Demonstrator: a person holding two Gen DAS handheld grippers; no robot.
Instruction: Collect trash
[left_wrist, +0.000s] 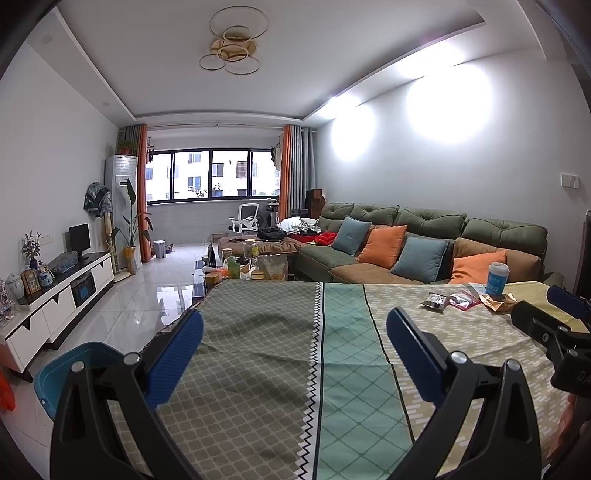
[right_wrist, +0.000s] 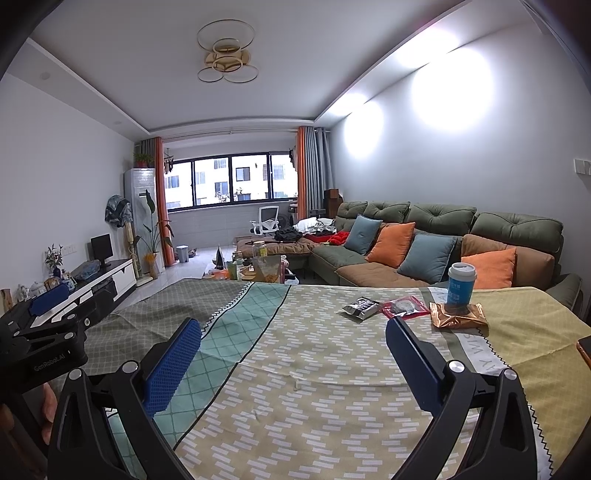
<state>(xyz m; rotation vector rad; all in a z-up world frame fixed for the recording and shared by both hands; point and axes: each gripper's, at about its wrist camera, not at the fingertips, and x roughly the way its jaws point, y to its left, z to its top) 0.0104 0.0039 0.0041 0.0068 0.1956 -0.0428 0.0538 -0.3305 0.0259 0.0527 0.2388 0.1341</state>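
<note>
Trash lies at the far right of the cloth-covered table (right_wrist: 295, 354): a black-and-silver wrapper (right_wrist: 361, 307), a red packet (right_wrist: 404, 307), a crumpled gold wrapper (right_wrist: 458, 316) and a blue paper cup with a white lid (right_wrist: 460, 283) standing by the gold wrapper. The same items show in the left wrist view: wrapper (left_wrist: 436, 300), red packet (left_wrist: 463, 298), gold wrapper (left_wrist: 498, 302), cup (left_wrist: 498, 278). My left gripper (left_wrist: 295, 325) is open and empty over the table's left half. My right gripper (right_wrist: 293, 332) is open and empty, short of the trash.
A blue bin (left_wrist: 70, 373) stands on the floor by the table's left edge. A green sofa with cushions (right_wrist: 443, 240) runs behind the table. A cluttered coffee table (left_wrist: 243, 266) and a TV cabinet (left_wrist: 59, 295) lie beyond. The right gripper body shows in the left wrist view (left_wrist: 554, 325).
</note>
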